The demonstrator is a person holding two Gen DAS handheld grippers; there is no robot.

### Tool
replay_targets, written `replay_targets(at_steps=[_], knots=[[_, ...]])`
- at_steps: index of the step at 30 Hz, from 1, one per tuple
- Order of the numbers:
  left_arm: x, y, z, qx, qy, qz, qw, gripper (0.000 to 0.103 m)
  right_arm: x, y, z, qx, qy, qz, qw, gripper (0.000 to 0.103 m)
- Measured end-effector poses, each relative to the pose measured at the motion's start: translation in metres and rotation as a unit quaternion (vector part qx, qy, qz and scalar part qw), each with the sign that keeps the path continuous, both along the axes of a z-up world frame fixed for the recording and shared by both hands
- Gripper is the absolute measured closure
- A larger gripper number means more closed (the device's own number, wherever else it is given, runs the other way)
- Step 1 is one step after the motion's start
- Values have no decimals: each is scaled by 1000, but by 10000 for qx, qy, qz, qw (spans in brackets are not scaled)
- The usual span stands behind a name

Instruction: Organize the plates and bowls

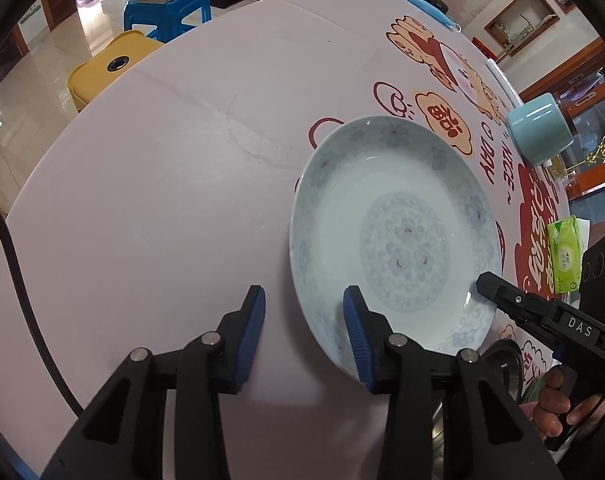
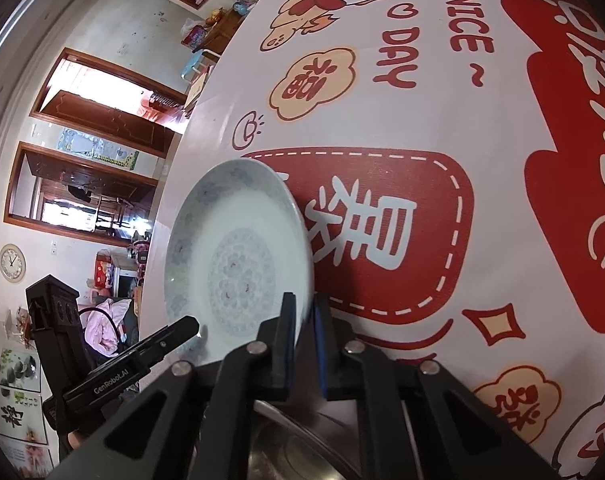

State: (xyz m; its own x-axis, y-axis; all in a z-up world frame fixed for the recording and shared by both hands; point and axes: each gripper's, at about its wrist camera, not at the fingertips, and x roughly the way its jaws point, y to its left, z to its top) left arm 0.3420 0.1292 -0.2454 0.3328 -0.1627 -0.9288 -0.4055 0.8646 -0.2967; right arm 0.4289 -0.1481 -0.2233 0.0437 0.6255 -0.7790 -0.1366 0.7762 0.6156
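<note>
Tablecloth (image 2: 482, 128) below; right tongs (image 2: 305, 320) clamp plate (image 2: 238, 256) rim; left tongs (image 1: 304, 316) straddle it.

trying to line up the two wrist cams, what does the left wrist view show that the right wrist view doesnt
Only the left wrist view shows the yellow stool, the blue stool with books, the whole teal cup, the green tissue pack, and the left gripper straddling the plate's rim without pressing it.

Only the right wrist view shows the wall clock, the wooden doorways, and the right gripper shut on the plate's rim.

Both show the blue-patterned plate on the printed tablecloth, part of a metal bowl, and each other's gripper.
</note>
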Motion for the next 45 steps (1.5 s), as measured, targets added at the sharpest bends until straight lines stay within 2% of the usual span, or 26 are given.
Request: replay_targets(at_steps=[5,12,15,20,27,33,45], knots=[[-1,1,0,2,8,-4,10000,79,-2,-2,0,-25,-11,-15,10000,95],[0,-3,0,-13,-30,-138,9999,89,0,-1,-1,25,11,-59,10000,95],[1,-7,1,133,-46,-257,9996,89,0,-1,-3,60,25,-80,9999,95],[-1,-6,2,121,-113,-238,9996,89,0,-2,-3,82,28,-89,9999,95],[-1,-11,4,322,-204,-351,9987,89,2,0,-3,84,-62,-121,9999,95],[3,-11,15,517,-369,-348,9974,89,2,2,0,81,-164,-133,9997,95],[2,-13,41,679,-766,-292,9943,89,5,3,21,244,-695,-235,9970,95]])
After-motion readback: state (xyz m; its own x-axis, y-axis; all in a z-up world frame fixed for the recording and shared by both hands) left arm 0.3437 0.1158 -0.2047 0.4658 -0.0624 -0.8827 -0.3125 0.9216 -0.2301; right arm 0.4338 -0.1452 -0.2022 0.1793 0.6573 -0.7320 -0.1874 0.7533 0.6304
